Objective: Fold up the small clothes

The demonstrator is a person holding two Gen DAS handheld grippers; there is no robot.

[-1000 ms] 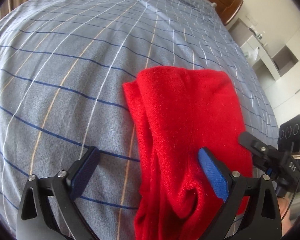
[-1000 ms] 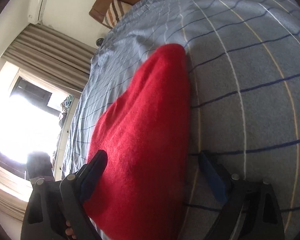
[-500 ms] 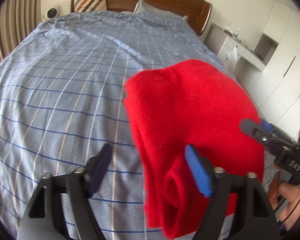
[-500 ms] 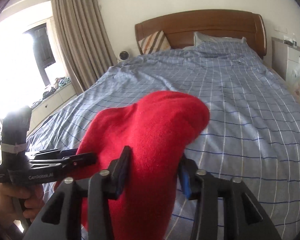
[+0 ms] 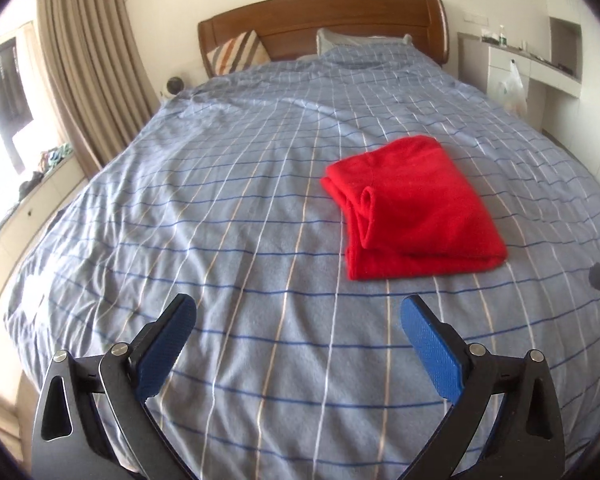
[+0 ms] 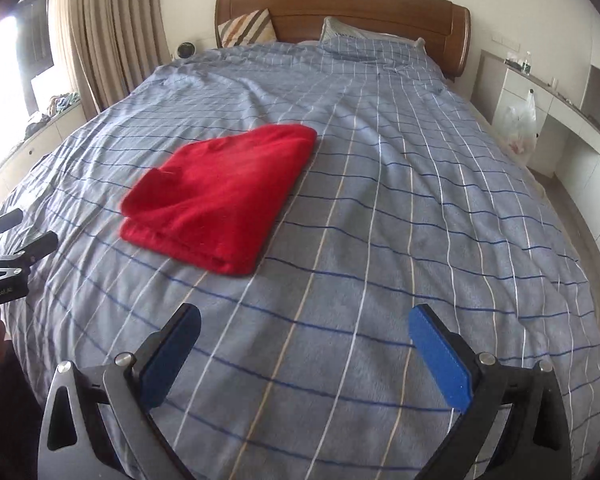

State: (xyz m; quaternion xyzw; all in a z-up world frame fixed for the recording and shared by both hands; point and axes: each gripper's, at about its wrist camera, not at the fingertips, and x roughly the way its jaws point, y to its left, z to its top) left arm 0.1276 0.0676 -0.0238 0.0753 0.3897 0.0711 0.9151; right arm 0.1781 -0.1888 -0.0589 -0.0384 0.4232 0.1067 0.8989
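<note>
A: Where do we find the red garment (image 5: 414, 208)?

B: We see it folded into a compact rectangle and lying flat on the blue checked bedspread (image 5: 228, 216). In the left wrist view it lies right of centre; in the right wrist view it lies left of centre (image 6: 220, 196). One rolled opening shows along its left side in the left wrist view, with layered edges at the near end.

A: What is the condition of the left gripper (image 5: 298, 338)?

B: We note its 2 blue-padded fingers (image 5: 430, 346) are spread wide, with only bedspread between them. It holds nothing and sits well apart from the garment, on the near side.

A: And the right gripper (image 6: 306, 346)?

B: We read the same condition: 2 fingers spread wide, nothing held, the garment ahead and to its left. The left gripper also appears at the left edge of that view (image 6: 4, 256).

A: What else do we record?

B: We record a wooden headboard (image 5: 324, 20), a striped cushion (image 5: 238, 54), beige curtains (image 5: 88, 72) and a white plastic bag (image 6: 520, 120) beside the white shelving.
</note>
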